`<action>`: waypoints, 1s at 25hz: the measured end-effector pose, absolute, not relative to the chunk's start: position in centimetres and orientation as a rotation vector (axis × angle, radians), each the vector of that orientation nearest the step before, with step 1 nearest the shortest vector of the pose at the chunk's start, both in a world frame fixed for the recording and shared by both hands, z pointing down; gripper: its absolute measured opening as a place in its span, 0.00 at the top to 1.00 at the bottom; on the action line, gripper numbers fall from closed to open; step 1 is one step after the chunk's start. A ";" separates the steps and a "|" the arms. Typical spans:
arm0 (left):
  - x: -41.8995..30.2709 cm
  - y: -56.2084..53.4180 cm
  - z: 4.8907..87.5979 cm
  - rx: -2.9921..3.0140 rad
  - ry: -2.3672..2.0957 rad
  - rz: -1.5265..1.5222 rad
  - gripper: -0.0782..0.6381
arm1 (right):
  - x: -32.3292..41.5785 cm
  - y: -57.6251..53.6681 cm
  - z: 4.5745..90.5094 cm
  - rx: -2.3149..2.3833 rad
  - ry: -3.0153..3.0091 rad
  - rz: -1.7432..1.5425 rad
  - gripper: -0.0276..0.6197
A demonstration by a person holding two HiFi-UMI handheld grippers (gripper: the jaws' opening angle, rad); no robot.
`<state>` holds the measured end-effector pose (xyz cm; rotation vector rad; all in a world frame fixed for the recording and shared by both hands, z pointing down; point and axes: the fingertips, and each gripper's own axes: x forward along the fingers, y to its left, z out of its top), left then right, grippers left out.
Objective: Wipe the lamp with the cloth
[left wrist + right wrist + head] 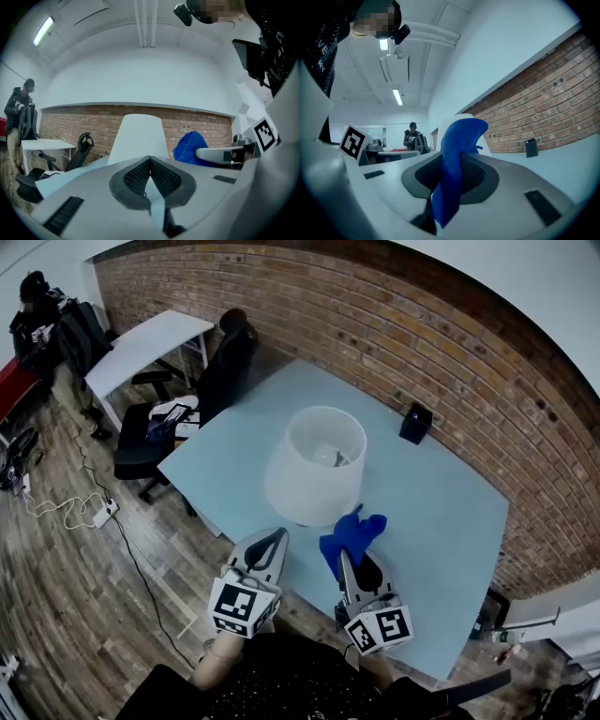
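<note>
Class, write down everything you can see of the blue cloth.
The cloth is bright blue, soft-looking fabric, bunched into folds. It is pinched between the shut jaws of the right gripper, its free end sticking up past them. It is held over the table, near the lower edge of the white lamp; whether it touches the lamp is unclear.

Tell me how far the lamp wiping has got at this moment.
Done: the cloth is picked up, clamped in the right tongs. In hand: it is held up at the lamp on its near side; whether they touch cannot be told. Left: the wiping itself. The left tongs are shut and empty.
</note>
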<state>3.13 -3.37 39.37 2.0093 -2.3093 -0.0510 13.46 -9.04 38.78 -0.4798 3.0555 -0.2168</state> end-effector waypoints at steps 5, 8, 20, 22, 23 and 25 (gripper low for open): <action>-0.9 -6.1 34.8 2.124 -2.343 -0.070 0.88 | 12.0 -12.3 32.5 -0.538 2.913 -0.136 0.82; -3.1 -7.1 32.4 2.205 -2.360 -0.061 0.88 | 11.2 -14.0 28.3 -0.575 2.812 -0.059 0.82; -8.7 -10.2 31.9 2.267 -2.365 -0.035 0.88 | 7.6 -16.7 27.2 -0.729 2.775 0.048 0.82; -9.0 -10.6 32.2 2.262 -2.364 -0.032 0.88 | 7.6 -17.1 28.1 -0.758 2.792 0.048 0.82; -9.2 -10.8 32.3 2.253 -2.367 -0.028 0.88 | 7.5 -17.4 28.4 -0.771 2.799 0.042 0.82; -9.6 -11.4 32.5 2.230 -2.370 -0.025 0.88 | 7.5 -18.1 29.3 -0.793 2.816 0.022 0.82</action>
